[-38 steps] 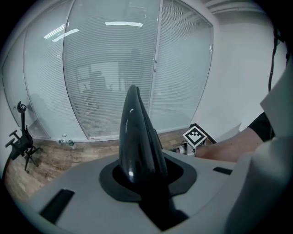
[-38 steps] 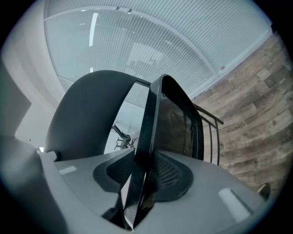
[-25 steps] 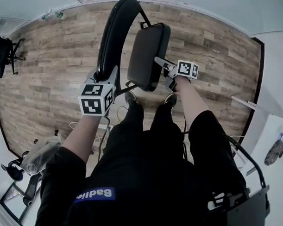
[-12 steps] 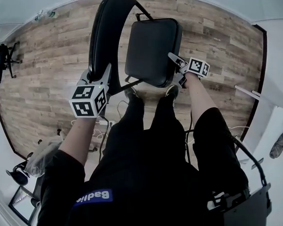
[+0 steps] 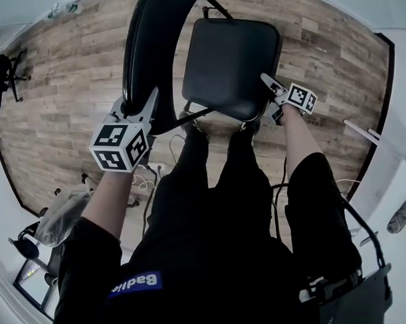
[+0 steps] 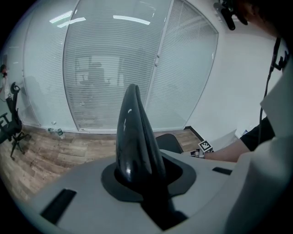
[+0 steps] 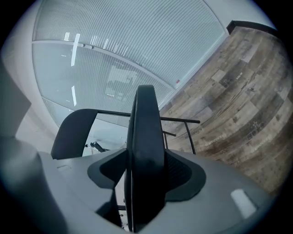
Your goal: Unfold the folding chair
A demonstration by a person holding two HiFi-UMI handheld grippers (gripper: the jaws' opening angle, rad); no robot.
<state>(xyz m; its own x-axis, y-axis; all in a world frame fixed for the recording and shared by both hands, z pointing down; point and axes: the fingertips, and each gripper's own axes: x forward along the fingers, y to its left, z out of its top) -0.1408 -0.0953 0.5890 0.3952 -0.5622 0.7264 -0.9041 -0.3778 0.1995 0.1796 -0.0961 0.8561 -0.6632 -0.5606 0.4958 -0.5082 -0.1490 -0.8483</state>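
UNFOLDING, MIDWAY: The folding chair stands on the wood floor just beyond the person's legs, with its seat close to level. I have the left gripper clamped partway shut on the backrest at left. The right gripper pinches the seat's right edge, jaws wide around the padding. The danger, as I judge it, is that one-sided hold. Pressing down on the right edge alone could twist the frame or let the rounded padding slip free, so the seat swings back up. The smooth floor could also let the chair skid away.
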